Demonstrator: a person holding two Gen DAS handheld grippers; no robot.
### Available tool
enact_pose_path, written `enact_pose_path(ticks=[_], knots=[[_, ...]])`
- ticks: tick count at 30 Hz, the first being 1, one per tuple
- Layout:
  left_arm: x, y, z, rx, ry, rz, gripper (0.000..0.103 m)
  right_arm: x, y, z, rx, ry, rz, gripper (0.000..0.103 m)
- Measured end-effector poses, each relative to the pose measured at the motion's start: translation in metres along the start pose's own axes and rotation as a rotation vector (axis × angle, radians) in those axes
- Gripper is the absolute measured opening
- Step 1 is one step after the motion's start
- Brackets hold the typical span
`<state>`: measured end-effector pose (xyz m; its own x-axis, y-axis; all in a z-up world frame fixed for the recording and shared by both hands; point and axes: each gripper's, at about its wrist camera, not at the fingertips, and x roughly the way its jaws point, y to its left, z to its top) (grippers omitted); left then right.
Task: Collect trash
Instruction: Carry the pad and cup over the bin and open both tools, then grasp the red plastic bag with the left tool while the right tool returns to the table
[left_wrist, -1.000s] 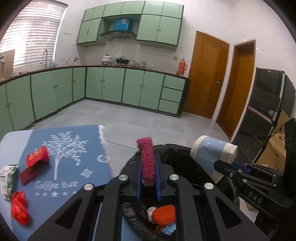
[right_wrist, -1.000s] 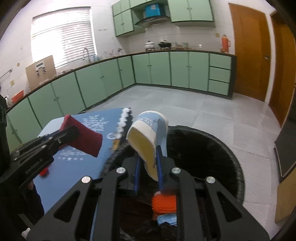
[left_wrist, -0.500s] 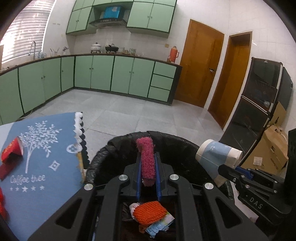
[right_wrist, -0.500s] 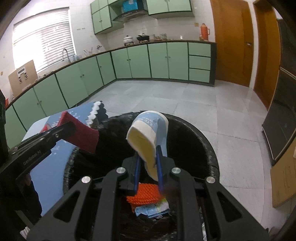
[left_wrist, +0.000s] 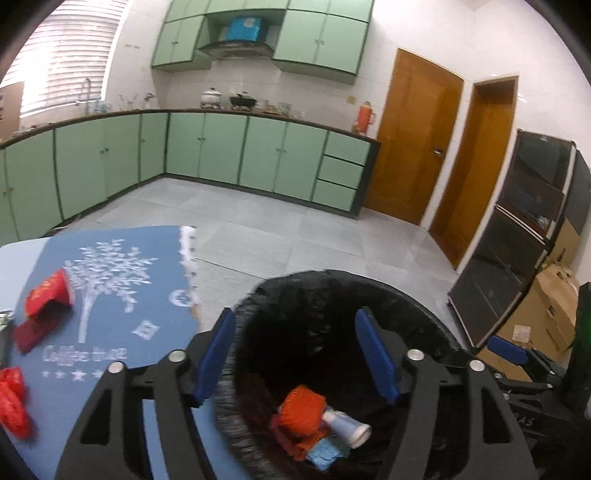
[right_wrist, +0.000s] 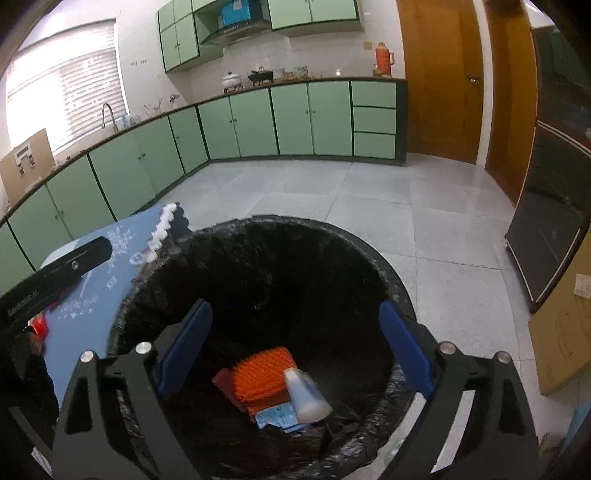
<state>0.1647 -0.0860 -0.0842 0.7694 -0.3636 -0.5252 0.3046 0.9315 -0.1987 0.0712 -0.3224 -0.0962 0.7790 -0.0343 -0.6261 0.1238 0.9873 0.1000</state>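
A black-lined trash bin (left_wrist: 424, 302) (right_wrist: 391, 273) stands beside the blue table. Both grippers hang open and empty above its mouth: my left gripper (left_wrist: 297, 356) and my right gripper (right_wrist: 293, 347). Inside the bin lie the paper cup (left_wrist: 345, 424) (right_wrist: 306, 397), an orange spiky item (left_wrist: 301, 406) (right_wrist: 262, 376), the dark red fuzzy piece (right_wrist: 223, 380) and blue scraps (right_wrist: 277, 417). On the table a red packet (left_wrist: 46, 295), a dark red wrapper (left_wrist: 29, 332) and a crumpled red wrapper (left_wrist: 13, 402) lie at the left.
The blue tablecloth (left_wrist: 110, 295) with a white tree print covers the table left of the bin. Cardboard boxes (left_wrist: 546, 325) and a black cabinet (left_wrist: 517, 240) stand to the right. Green kitchen cabinets (right_wrist: 258, 122) line the far wall across the tiled floor.
Both grippers opened. The red fuzzy piece dropped from the left gripper and the paper cup from the right, and both now lie in the bin.
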Motion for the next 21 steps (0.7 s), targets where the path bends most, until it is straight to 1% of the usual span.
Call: enact_pose_path(ticks=[4,8,10,16,21], knots=[[-0.021,0.028,-0.001,-0.012,-0.018,0.065,0.072,-0.004,0.023,0.004,-0.025,-0.010,0.044,0.089],[-0.047,0.065,-0.004,-0.030,-0.031,0.155,0.073,-0.007,0.052,0.011,-0.051,-0.028,0.109,0.090],[-0.061,0.089,-0.008,-0.046,-0.037,0.214,0.073,-0.008,0.067,0.015,-0.062,-0.033,0.138,0.090],[-0.093,0.149,-0.022,-0.094,-0.040,0.365,0.073,0.000,0.130,0.019,-0.107,-0.036,0.245,0.090],[-0.110,0.188,-0.039,-0.141,-0.023,0.442,0.073,0.005,0.187,0.018,-0.172,-0.048,0.313,0.090]])
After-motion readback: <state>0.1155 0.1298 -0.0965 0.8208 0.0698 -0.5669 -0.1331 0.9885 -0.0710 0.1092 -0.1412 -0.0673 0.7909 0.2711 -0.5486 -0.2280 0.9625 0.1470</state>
